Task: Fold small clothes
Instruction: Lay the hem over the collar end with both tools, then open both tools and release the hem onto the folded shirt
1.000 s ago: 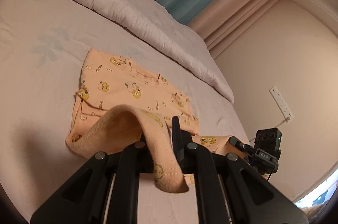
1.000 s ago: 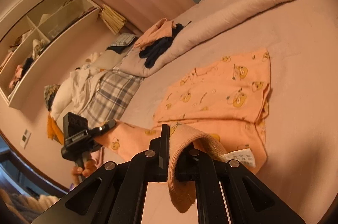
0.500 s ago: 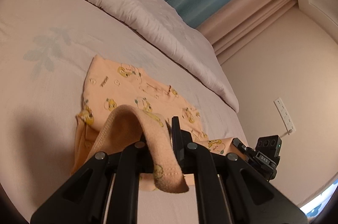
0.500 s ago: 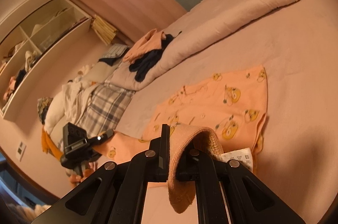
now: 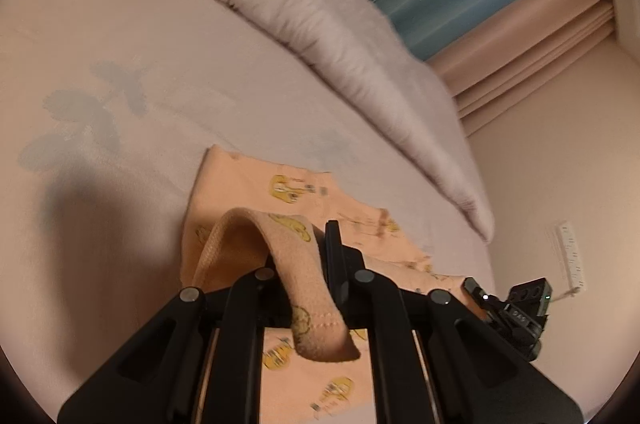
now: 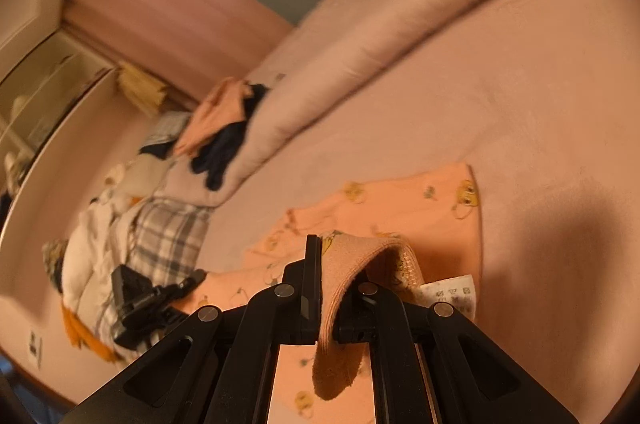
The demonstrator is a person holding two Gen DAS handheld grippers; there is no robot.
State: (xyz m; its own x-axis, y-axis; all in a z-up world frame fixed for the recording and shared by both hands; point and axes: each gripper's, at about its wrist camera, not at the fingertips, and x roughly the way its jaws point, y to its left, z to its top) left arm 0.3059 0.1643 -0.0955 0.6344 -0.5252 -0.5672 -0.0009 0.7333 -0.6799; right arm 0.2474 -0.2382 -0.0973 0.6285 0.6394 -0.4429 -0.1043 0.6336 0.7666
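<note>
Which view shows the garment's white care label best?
The right wrist view: the care label lies in plain sight on the peach garment, beside the right hand-held gripper. The left wrist view shows the garment but no label.

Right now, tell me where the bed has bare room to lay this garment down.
Bare sheet lies between the orange garment and the rolled duvet, and right of the garment. It is crowded toward the plaid bedding and the dark clothes.

Soft printed knit garment [image 5: 304, 192] with ribbed hem; matt black plastic gripper [image 5: 320, 264]; smooth cloth bedsheet [image 5: 140, 44].
</note>
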